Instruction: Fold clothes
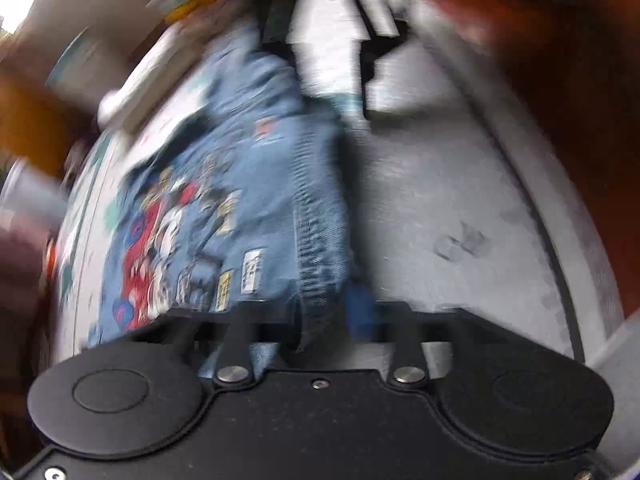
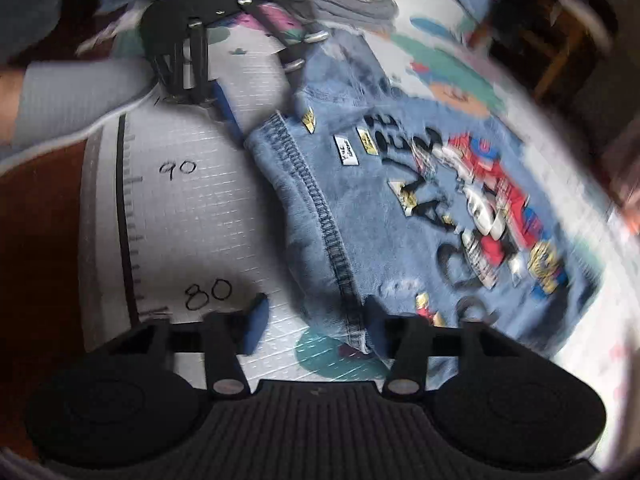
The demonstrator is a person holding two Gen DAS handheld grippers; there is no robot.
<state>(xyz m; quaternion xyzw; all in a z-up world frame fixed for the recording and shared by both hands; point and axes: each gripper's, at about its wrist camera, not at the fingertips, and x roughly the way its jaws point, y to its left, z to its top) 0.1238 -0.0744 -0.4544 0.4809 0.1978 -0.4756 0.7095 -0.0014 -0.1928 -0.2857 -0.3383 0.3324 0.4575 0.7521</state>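
A blue shirt point(image 2: 400, 208) with a red, white and yellow cartoon print lies flat on a white mat point(image 2: 192, 208) marked 80 and 90. Its stitched hem point(image 2: 324, 216) runs down between the blue fingers of my right gripper point(image 2: 314, 320), which stand apart without pressing it. Farther up the hem, my left gripper point(image 2: 262, 108) straddles the shirt's corner, held by a person's arm in a pale sleeve point(image 2: 80, 96). In the blurred left wrist view the shirt point(image 1: 240, 184) and its hem point(image 1: 316, 240) reach into my left gripper point(image 1: 324, 316), one blue fingertip point(image 1: 360, 308) showing beside the hem.
A stack of folded clothes point(image 2: 348, 0) sits at the mat's far end. The mat carries coloured cartoon prints point(image 2: 452, 68) under the shirt. Red-brown floor point(image 2: 40, 220) borders the mat on the left, and wooden furniture point(image 2: 560, 48) stands at the far right.
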